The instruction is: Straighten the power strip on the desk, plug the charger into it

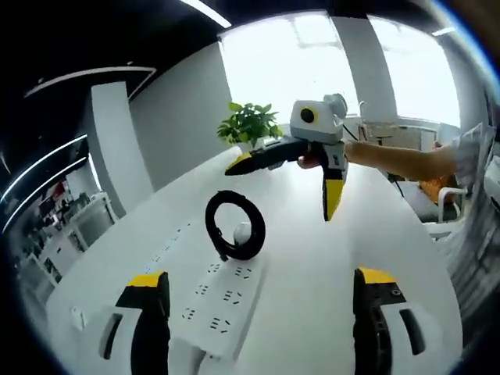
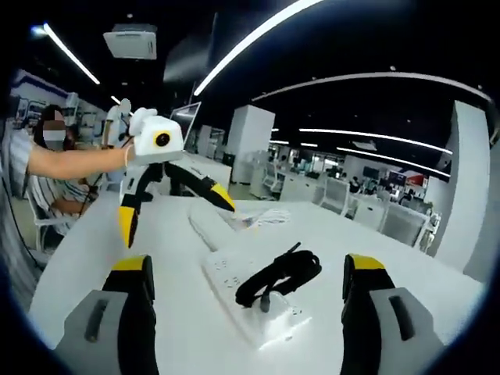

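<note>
on the white counter (image 1: pixel 328 266) we see a white power strip (image 1: pixel 223 301) lying flat between our two grippers, with a charger (image 1: pixel 243 232) and its coiled black cable (image 1: pixel 234 225) resting on its far end. our left gripper (image 1: pixel 262 301) hovers near the strip, jaws spread, holding nothing. our right gripper (image 2: pixel 246 289) faces it from the other side, also spread wide and empty. a potted plant (image 1: pixel 250 125) stands beyond.

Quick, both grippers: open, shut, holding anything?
Left gripper: open, holding nothing, above the power strip.
Right gripper: open, holding nothing, facing the charger with its coiled cable.
</note>
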{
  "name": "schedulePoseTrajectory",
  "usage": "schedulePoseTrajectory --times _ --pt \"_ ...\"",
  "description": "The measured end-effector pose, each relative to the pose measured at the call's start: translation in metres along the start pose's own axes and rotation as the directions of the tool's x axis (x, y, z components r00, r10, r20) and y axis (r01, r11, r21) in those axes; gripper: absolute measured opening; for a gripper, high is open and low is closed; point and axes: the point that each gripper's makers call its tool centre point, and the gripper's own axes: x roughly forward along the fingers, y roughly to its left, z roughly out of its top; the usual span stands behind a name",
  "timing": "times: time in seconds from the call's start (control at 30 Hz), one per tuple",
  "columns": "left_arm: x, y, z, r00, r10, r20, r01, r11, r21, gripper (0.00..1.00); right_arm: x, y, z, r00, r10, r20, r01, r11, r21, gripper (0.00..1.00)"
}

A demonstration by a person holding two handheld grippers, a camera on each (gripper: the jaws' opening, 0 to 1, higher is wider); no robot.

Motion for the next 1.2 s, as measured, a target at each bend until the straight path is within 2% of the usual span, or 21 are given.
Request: schedulePoseTrajectory --times 0.13,0.2,0.3,0.43,0.57,0.73,0.77,0.8,0.9,0.93,0.97,1.13,1.2 --pt "-0.005 0.002 0.0 0.999 0.039 0.016 -0.039 0.999 -0.011 0.99 -0.004 0.001 -0.003 0.999 -0.033 0.013 0.033 0.999 0.008 1.0" --pt "-0.01 0.006 0.003 0.995 0.084 0.051 -0.083 0.996 -0.021 0.99 -0.008 0.004 -0.003 0.999 -0.047 0.017 0.047 0.999 0.023 1.0" --pt "-0.017 0.009 -0.001 0.989 0.139 0.059 -0.136 0.989 -0.056 0.99 -0.015 0.008 -0.001 0.997 -0.079 0.027 0.079 0.997 0.003 1.0" --pt "-0.03 0.017 0.001 0.962 0.236 0.137 -0.221 0.968 -0.115 0.99 -0.025 0.01 0.004 0.991 -0.126 0.047 0.124 0.992 0.028 1.0" --pt "-0.044 0.02 0.004 0.94 0.268 0.212 -0.222 0.951 -0.214 0.99 -0.034 0.013 0.006 0.987 -0.155 0.041 0.154 0.988 0.034 1.0" --pt "-0.057 0.021 -0.002 0.921 0.32 0.221 -0.276 0.938 -0.208 0.99 -0.044 0.017 0.008 0.983 -0.175 0.057 0.172 0.984 0.044 1.0" --pt "-0.06 0.02 -0.003 0.915 0.336 0.224 -0.292 0.934 -0.207 0.99 -0.046 0.018 0.008 0.982 -0.177 0.06 0.174 0.984 0.047 1.0" --pt "-0.064 0.02 -0.002 0.901 0.361 0.242 -0.313 0.925 -0.215 0.99 -0.049 0.019 0.008 0.981 -0.187 0.057 0.185 0.982 0.05 1.0" --pt "-0.07 0.016 -0.003 0.89 0.383 0.247 -0.326 0.914 -0.242 0.99 -0.055 0.022 0.007 0.978 -0.201 0.051 0.199 0.979 0.041 1.0" --pt "-0.073 0.017 -0.002 0.875 0.409 0.26 -0.346 0.903 -0.253 0.99 -0.057 0.023 0.007 0.978 -0.2 0.052 0.199 0.979 0.037 1.0" --pt "-0.075 0.015 -0.002 0.869 0.414 0.272 -0.352 0.902 -0.249 0.99 -0.059 0.024 0.008 0.977 -0.206 0.053 0.204 0.978 0.036 1.0" --pt "-0.08 0.005 -0.005 0.857 0.441 0.267 -0.376 0.889 -0.261 0.99 -0.069 0.029 0.01 0.973 -0.223 0.062 0.22 0.974 0.043 1.0" --pt "-0.085 0.0 -0.005 0.845 0.459 0.274 -0.393 0.881 -0.265 0.99 -0.073 0.032 0.011 0.972 -0.225 0.069 0.222 0.974 0.045 1.0"
